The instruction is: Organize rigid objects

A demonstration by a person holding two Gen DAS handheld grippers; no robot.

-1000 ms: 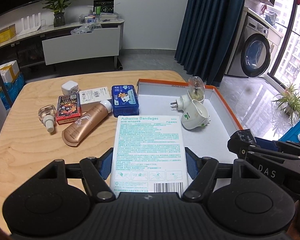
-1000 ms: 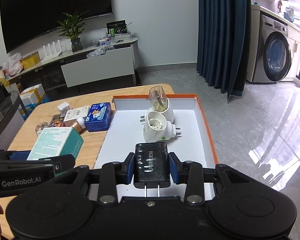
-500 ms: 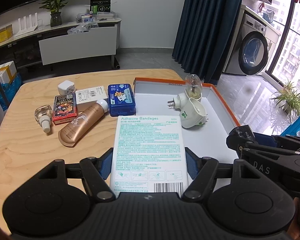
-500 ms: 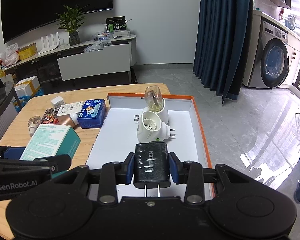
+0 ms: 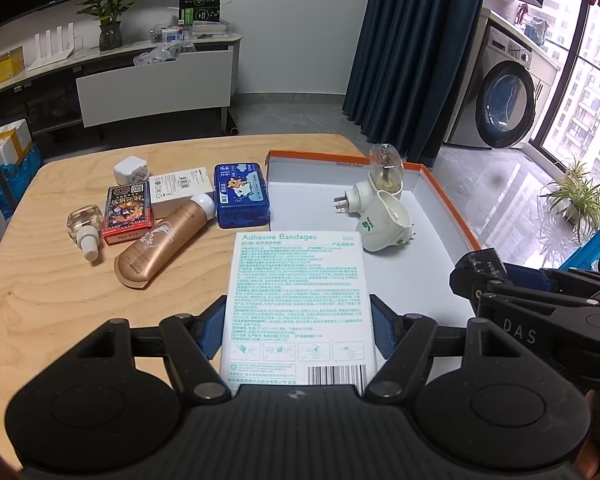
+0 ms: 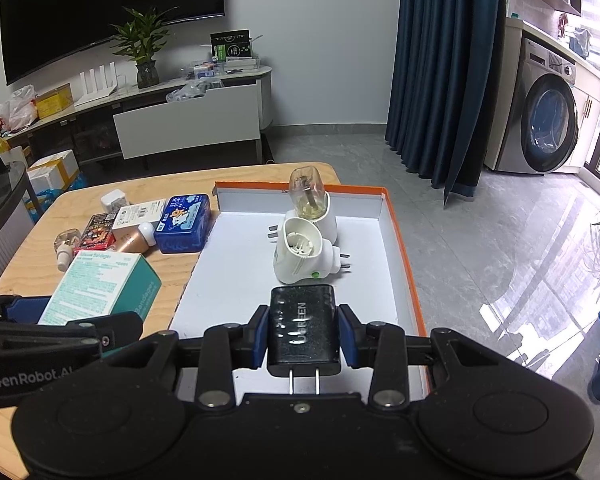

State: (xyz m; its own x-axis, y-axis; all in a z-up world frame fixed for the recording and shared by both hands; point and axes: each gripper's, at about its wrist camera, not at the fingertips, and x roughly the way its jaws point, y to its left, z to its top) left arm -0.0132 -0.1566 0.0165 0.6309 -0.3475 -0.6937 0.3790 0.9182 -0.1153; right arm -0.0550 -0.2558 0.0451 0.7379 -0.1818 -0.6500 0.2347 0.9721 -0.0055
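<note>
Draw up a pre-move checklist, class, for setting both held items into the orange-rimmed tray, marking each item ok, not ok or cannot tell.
1. Left gripper clamps adhesive bandages box: ok.
2. Right gripper clamps black charger: ok.
3. Bare floor free in tray nearer than the two white plug-in units: ok.
4. Charger prongs clear of the fingers: ok.
5. Box underside clear of the tray rim: cannot tell.

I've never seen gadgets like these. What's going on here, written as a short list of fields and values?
Left gripper: shut on the adhesive bandages box
Right gripper: shut on the black charger, prongs toward the camera
Tray: orange-rimmed, holds two white plug-in vaporizers
Table: blue tin, bronze tube, red card box, small bottle, white adapter, white flat box
</note>
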